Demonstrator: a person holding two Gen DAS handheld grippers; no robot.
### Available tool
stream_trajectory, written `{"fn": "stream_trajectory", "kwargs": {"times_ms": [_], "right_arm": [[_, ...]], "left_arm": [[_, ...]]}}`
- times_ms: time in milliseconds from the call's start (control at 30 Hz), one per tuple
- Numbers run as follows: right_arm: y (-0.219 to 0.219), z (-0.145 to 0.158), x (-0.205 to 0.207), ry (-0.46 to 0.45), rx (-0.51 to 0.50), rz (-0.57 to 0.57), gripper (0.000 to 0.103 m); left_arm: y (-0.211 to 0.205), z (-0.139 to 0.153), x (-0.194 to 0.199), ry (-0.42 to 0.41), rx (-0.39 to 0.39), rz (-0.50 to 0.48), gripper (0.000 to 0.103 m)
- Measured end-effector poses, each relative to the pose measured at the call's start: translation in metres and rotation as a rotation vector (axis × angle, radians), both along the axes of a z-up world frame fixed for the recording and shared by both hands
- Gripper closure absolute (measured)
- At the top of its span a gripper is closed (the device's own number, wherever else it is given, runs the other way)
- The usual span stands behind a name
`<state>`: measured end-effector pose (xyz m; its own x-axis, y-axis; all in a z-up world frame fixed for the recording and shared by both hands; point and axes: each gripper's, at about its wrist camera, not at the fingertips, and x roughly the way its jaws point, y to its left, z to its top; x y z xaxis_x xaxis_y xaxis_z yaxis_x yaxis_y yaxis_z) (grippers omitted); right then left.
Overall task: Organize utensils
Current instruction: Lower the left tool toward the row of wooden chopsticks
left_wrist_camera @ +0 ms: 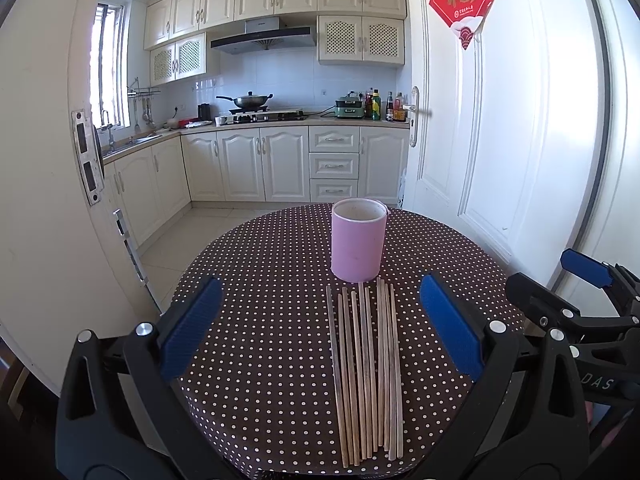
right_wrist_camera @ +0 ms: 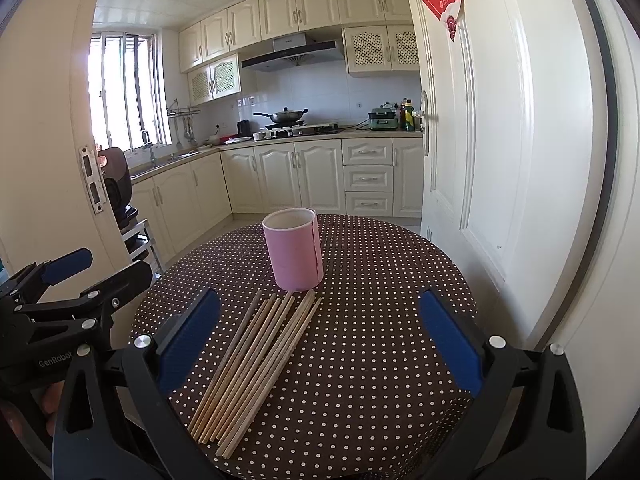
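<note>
Holding the left hand-held gripper [left_wrist_camera: 320, 336] with its jaws wide apart above the near edge of the table [left_wrist_camera: 256, 280], I had the chopsticks [left_wrist_camera: 366, 368] framed between its blue pads. The right hand-held gripper [right_wrist_camera: 320, 340] hung beside it, equally spread and empty. The chopsticks lay flat in a loose row, tips pointing at the pink cup [left_wrist_camera: 358, 240] standing upright just beyond them, probably lined up so each could be lifted straight in.
</note>
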<state>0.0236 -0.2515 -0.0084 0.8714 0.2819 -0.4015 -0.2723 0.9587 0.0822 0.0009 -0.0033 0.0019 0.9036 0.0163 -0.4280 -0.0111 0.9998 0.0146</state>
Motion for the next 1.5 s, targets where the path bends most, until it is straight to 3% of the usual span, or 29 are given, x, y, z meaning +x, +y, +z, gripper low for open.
{"fn": "stream_trajectory", "kwargs": {"times_ms": [933, 1167, 1500], "right_arm": [[0.008, -0.058, 0.062, 0.353, -0.002, -0.075, 0.007], [0.008, -0.069, 0.076, 0.415, -0.027, -0.109, 0.007], [0.011, -0.085, 0.090, 0.491, -0.043, -0.142, 0.007]], "left_arm": [[0.031, -0.059, 0.063, 0.334, -0.097, 0.056, 0.006], [0.045, -0.082, 0.085, 0.442, -0.151, 0.075, 0.006], [0.054, -0.107, 0.108, 0.527, -0.189, 0.067, 0.006]]}}
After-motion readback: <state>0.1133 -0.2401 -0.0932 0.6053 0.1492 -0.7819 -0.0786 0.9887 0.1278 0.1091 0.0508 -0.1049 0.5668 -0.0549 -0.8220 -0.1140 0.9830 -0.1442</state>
